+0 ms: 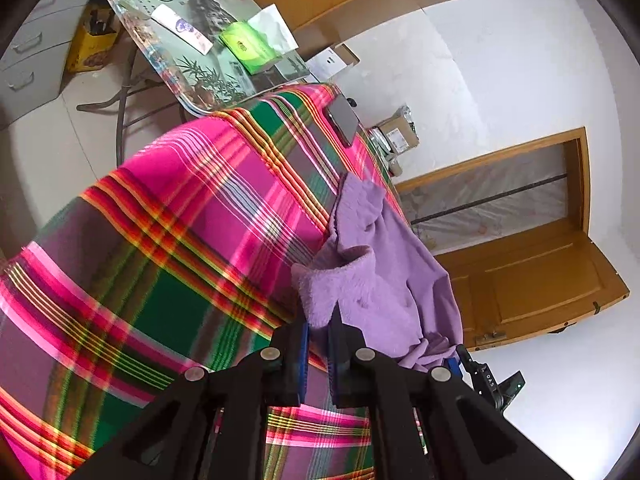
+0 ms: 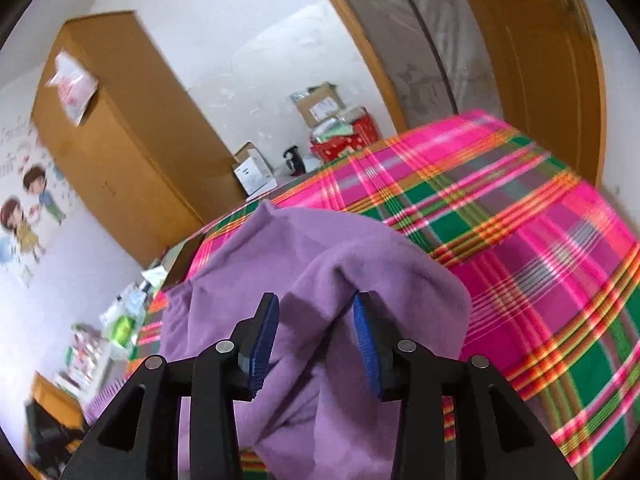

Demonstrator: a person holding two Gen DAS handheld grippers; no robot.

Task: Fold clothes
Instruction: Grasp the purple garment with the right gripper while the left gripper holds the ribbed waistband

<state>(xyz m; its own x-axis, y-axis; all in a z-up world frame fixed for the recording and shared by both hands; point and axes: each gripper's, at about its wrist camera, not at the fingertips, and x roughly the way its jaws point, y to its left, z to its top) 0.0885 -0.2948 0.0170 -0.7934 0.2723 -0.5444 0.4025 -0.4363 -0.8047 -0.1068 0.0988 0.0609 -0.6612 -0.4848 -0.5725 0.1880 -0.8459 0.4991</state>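
Observation:
A purple fleece garment (image 1: 384,264) lies bunched near the edge of a bed covered with a pink and green plaid sheet (image 1: 180,220). My left gripper (image 1: 319,332) is shut on a folded edge of the garment, with cloth pinched between its blue pads. In the right wrist view the same garment (image 2: 320,256) is heaped in front of my right gripper (image 2: 316,320). Its jaws stand wide apart, and a fold of cloth sits between the fingers (image 2: 264,336) without being pinched. The plaid sheet (image 2: 520,240) stretches away to the right.
A dark phone (image 1: 342,120) lies on the bed's far end. Beyond it a glass table (image 1: 132,28) holds green packets and papers. Cardboard boxes (image 2: 320,104) and a wooden wardrobe (image 2: 120,140) stand by the wall. A wooden door (image 1: 540,280) is near.

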